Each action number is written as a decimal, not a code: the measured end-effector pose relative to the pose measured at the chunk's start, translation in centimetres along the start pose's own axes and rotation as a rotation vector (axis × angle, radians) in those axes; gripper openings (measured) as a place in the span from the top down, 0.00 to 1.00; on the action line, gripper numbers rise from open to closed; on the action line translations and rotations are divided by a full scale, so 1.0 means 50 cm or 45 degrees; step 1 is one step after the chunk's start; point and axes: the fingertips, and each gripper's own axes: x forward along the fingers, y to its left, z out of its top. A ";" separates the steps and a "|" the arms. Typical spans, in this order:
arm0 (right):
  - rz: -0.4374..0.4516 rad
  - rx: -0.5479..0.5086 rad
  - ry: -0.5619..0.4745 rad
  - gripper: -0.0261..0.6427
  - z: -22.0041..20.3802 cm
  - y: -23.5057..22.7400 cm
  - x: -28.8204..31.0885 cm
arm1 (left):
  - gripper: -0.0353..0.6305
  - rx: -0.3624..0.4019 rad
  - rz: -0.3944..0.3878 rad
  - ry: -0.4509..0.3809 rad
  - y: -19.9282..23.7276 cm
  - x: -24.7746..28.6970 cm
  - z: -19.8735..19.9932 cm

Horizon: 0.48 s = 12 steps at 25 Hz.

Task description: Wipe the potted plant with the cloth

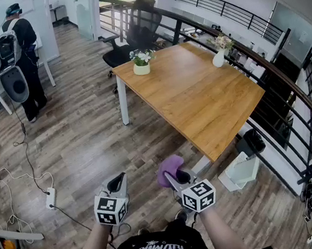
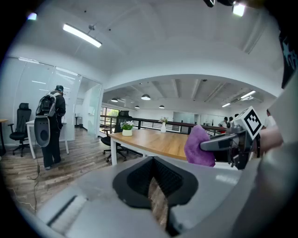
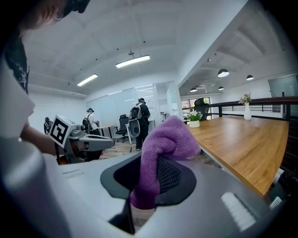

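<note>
A small potted plant [image 1: 141,62] with white flowers stands at the far left corner of the wooden table [image 1: 199,102]; it also shows as the potted plant [image 2: 126,128] and the potted plant [image 3: 194,119], far off. My right gripper [image 1: 175,178] is shut on a purple cloth [image 1: 167,168], the cloth [image 3: 160,153] bunched between its jaws. My left gripper [image 1: 116,183] is shut with nothing in it. Both grippers hang over the wooden floor, well short of the table. From the left gripper view the cloth [image 2: 198,146] appears at the right.
A white vase [image 1: 219,57] with flowers stands at the table's far right edge. A black office chair [image 1: 131,41] sits behind the table. A person with a backpack [image 1: 19,57] stands at the far left by a white desk. Cables and a power strip [image 1: 51,197] lie on the floor.
</note>
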 end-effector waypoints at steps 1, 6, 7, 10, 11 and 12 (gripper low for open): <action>-0.003 -0.002 0.000 0.84 -0.001 -0.001 0.000 | 0.94 0.004 -0.004 0.005 -0.003 0.001 -0.001; -0.012 -0.017 0.008 0.84 -0.009 0.003 -0.004 | 0.94 -0.006 -0.016 0.002 -0.016 -0.004 -0.003; -0.012 -0.020 0.011 0.84 -0.012 0.005 -0.005 | 0.94 -0.008 -0.016 -0.001 -0.018 -0.007 -0.002; -0.013 -0.027 0.025 0.84 -0.020 0.011 -0.008 | 0.94 0.017 -0.019 -0.003 -0.025 -0.014 -0.003; -0.013 -0.030 0.030 0.84 -0.022 0.012 -0.009 | 0.94 0.024 -0.020 0.000 -0.027 -0.016 -0.004; -0.011 -0.033 0.034 0.84 -0.024 0.014 -0.009 | 0.94 0.025 -0.019 0.004 -0.028 -0.019 -0.007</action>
